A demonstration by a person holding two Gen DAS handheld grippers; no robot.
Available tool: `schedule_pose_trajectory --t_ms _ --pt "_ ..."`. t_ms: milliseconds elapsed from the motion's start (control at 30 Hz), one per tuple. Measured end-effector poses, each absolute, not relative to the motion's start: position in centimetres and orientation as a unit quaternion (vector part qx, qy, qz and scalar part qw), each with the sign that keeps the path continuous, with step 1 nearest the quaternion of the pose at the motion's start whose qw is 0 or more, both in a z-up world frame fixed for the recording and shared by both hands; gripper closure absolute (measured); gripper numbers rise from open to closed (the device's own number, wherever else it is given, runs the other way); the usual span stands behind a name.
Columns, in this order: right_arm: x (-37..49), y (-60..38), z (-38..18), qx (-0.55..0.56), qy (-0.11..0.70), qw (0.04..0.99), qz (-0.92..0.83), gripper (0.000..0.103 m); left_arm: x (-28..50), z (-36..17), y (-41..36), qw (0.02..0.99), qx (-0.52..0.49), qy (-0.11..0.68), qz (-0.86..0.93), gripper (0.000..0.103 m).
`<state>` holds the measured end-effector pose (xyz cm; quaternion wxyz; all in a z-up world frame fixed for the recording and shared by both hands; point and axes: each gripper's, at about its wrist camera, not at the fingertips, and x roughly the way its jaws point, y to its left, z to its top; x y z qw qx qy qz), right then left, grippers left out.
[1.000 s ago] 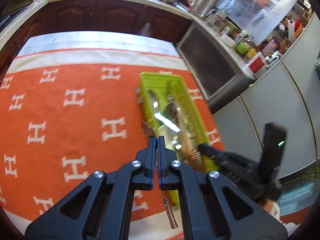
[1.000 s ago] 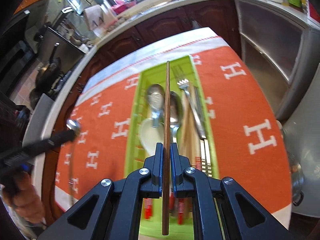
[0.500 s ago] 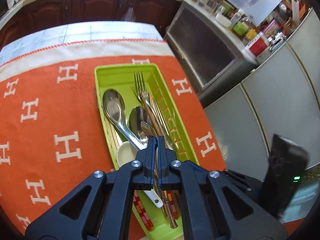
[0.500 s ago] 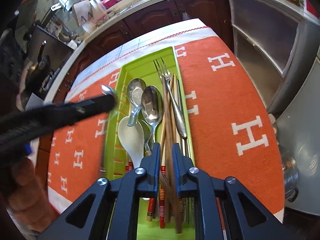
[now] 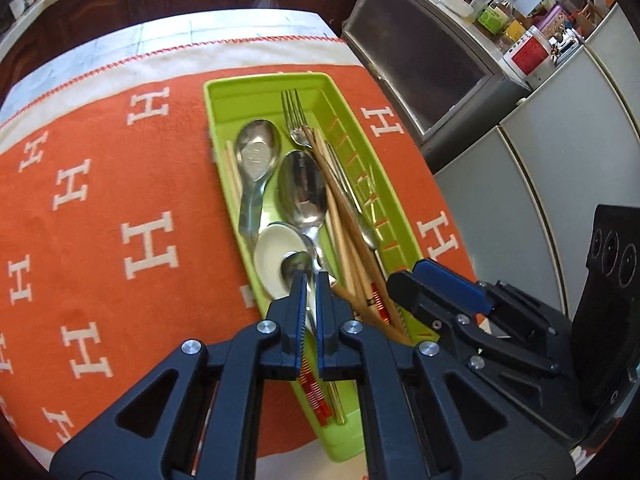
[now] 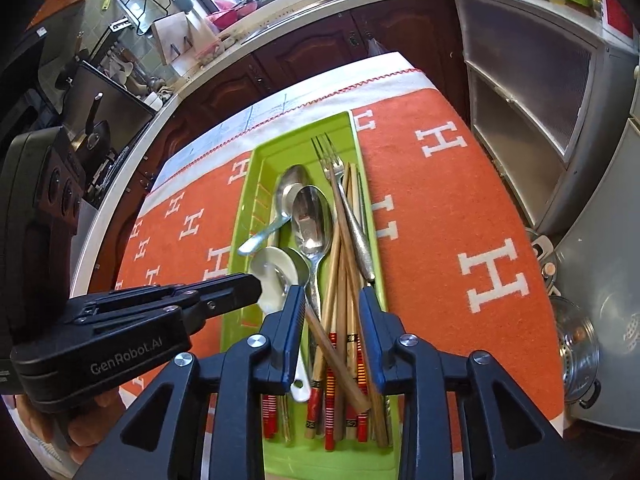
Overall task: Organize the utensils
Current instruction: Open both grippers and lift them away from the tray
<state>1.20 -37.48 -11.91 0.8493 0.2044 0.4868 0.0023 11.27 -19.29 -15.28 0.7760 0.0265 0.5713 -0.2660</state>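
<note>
Left tongs (image 5: 311, 280): we see them nearest in the left wrist view, clenched on the thin handle of a small steel spoon (image 5: 297, 267), whose bowl pokes out just past the fingertips, over the near half of the tray.

Right tongs (image 6: 333, 295): their jaws have just been opening and now stand released, straddling the crossed ends of the chopsticks without pressing on them. A plain brown wooden chopstick (image 6: 335, 354) lies slantwise between them, on top of the pile.

Person: part of a hand (image 6: 86, 436) shows at the lower left of the right wrist view, under the left tool.

Lime-green plastic cutlery tray (image 5: 256, 78): it lies lengthwise away from us on the cloth, and all the utensils we can see are inside it.

Wooden chopsticks with red-striped ends (image 6: 330, 396): a loose bundle along the tray's right side, striped ends towards us.

White ceramic soup spoon (image 5: 276, 256): in the near half of the tray, touching the small steel spoon's bowl.

Large steel tablespoon (image 5: 303, 190): bowl up, in the middle of the tray, just beyond the white spoon.

Broad steel serving spoon (image 5: 256, 152): to the left of it, bowl further off.

Steel fork (image 5: 294, 114): tines pointing to the tray's far end, lying beside the chopsticks.

Orange cloth with white H letters (image 5: 100, 208): it covers the table under the tray.

Table (image 5: 168, 32): a pale strip shows beyond the cloth's white border.

Dark wooden kitchen cabinets (image 6: 320, 46): behind the table.
</note>
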Motion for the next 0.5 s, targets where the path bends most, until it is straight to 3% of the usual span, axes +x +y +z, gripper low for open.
schedule_pose_trajectory --t_ms 133,233,367,500 --pt "0.8 -36.8 -11.3 0.2 0.485 0.851 0.008 0.071 10.5 -14.2 -18.3 0.786 0.037 0.561 -0.257 0.102" --pt "0.4 -36.1 -10.9 0.194 0.486 0.852 0.012 0.071 9.9 -13.6 -17.2 0.791 0.043 0.558 -0.248 0.093" --pt "-0.1 -35.1 -10.4 0.185 0.491 0.851 0.016 0.07 8.6 -12.9 -15.7 0.805 0.06 0.543 -0.23 0.073" --pt "-0.8 -34.3 -10.0 0.18 0.496 0.849 0.021 0.07 8.0 -12.3 -13.8 0.813 0.054 0.541 -0.211 0.07"
